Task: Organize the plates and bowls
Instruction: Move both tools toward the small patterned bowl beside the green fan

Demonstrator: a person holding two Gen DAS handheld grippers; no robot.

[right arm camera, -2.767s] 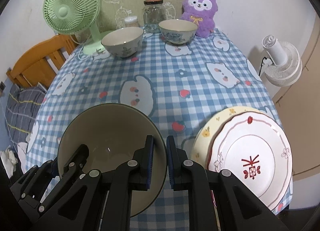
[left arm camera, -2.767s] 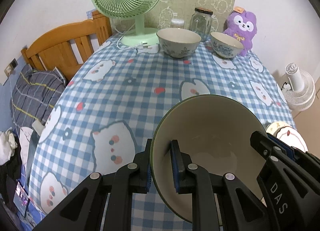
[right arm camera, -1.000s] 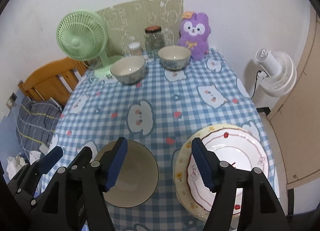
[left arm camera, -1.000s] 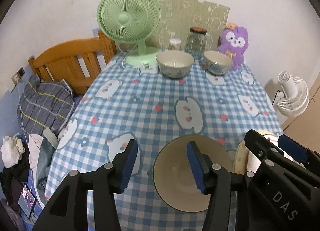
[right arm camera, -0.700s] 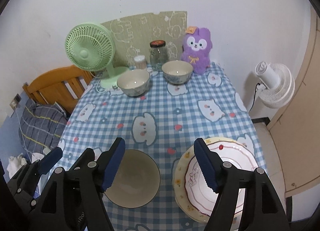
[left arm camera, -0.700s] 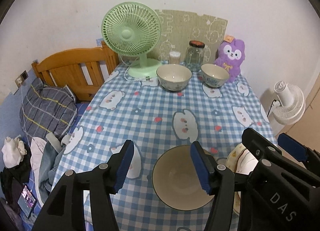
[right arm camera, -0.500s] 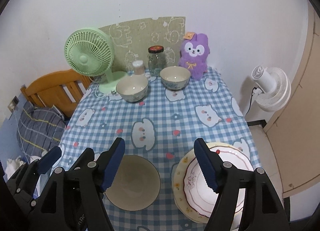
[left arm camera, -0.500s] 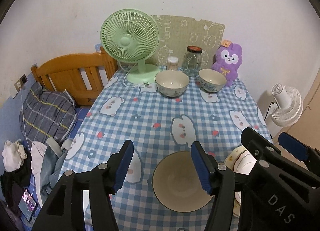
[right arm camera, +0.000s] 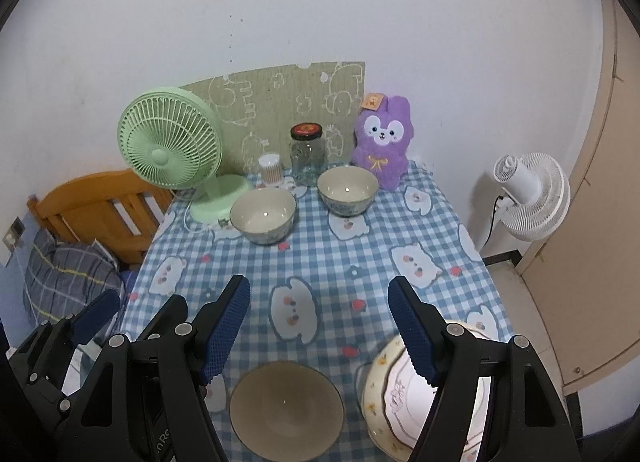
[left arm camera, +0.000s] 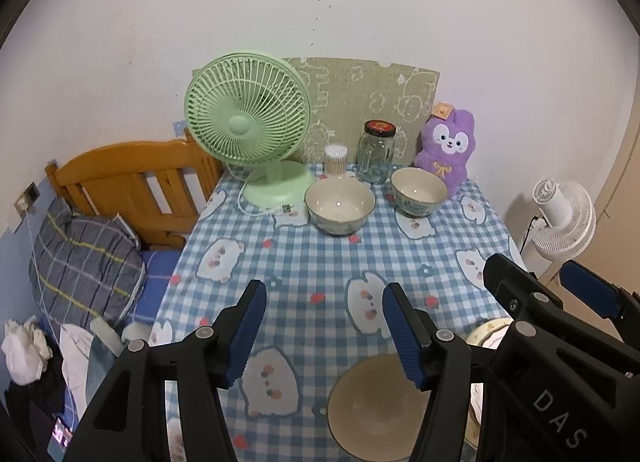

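Blue ribbed pads on both claws stand spread, nothing between them. Left gripper (left arm camera: 323,332): jaws apart, have just been opening over the past second, pads gripping nothing. Right gripper (right arm camera: 319,328): same, wide and empty, only checked cloth showing in the gap.

Clock directions taken from each gripper's gap, 12 toward the wall.

Large bowl (right arm camera: 286,408) sits upright on the tablecloth (right arm camera: 328,258) at 6 o'clock of the right gripper, near the front edge, free of both claws. In the left view it lies at about 5 o'clock. Judged: set down and released.

Stacked plates (right arm camera: 390,390) at 4 o'clock of the right gripper, just beside the large bowl; red-trimmed plate on a yellow-flowered one. Whether plate rim and bowl touch cannot be told; the right finger covers that spot.

Two small bowls (right arm camera: 263,214) and (right arm camera: 347,189) at 12 o'clock, near the wall end, side by side but apart, not nested. Behind them: green fan (right arm camera: 170,148), glass jar (right arm camera: 307,160), purple plush (right arm camera: 382,142).

Progress, judged: plates look grouped, one bowl placed next to them. Remaining: likely bring the two far bowls forward and stack with the large one.
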